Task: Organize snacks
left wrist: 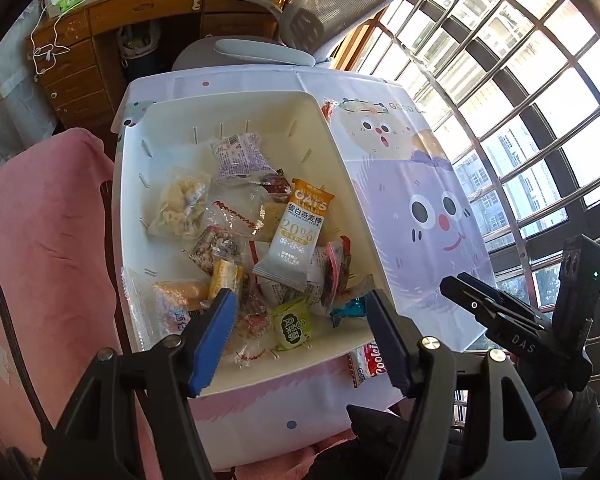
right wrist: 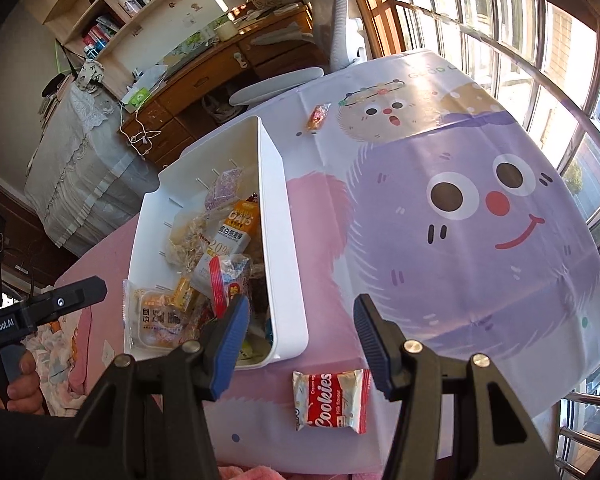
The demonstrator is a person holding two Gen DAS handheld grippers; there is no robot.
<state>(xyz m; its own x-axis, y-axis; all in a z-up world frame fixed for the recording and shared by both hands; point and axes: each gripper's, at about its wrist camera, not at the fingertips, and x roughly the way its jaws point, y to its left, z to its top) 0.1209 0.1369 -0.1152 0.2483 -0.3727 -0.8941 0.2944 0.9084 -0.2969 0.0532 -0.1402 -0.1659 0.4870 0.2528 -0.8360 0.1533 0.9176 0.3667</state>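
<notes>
Left wrist view looks down into the white bin (left wrist: 340, 152), which sits on the cartoon-printed tablecloth (left wrist: 420, 208) and is already heaped with snacks, an oat bar packet (left wrist: 296, 232) lying on top of the pile. The left gripper (left wrist: 300, 332) hangs over the bin's near end with its jaws parted and nothing between them; a green wrapped sweet (left wrist: 291, 323) and other packets lie beneath the gap. Part of the cookies packet (left wrist: 370, 364) peeks out just beside the bin's near wall, and the right gripper (left wrist: 480, 304) shows at the right edge. Right wrist view has the right gripper (right wrist: 300, 340) above the tablecloth (right wrist: 460, 240), jaws about half apart and empty, the cookies packet (right wrist: 332, 402) lying flat just below them, outside the bin (right wrist: 276, 208). A small candy (right wrist: 318, 117) lies well apart on the far side of the cloth, also not yet binned. The likely trouble, I judge: a flat foil packet offers little edge, so the pads may skid over it or pinch the cloth and drag it, shifting the bin. With the left gripper (right wrist: 72, 296) so close by, the two could also knock together, and the heaped pile may let a dropped packet slide out.
</notes>
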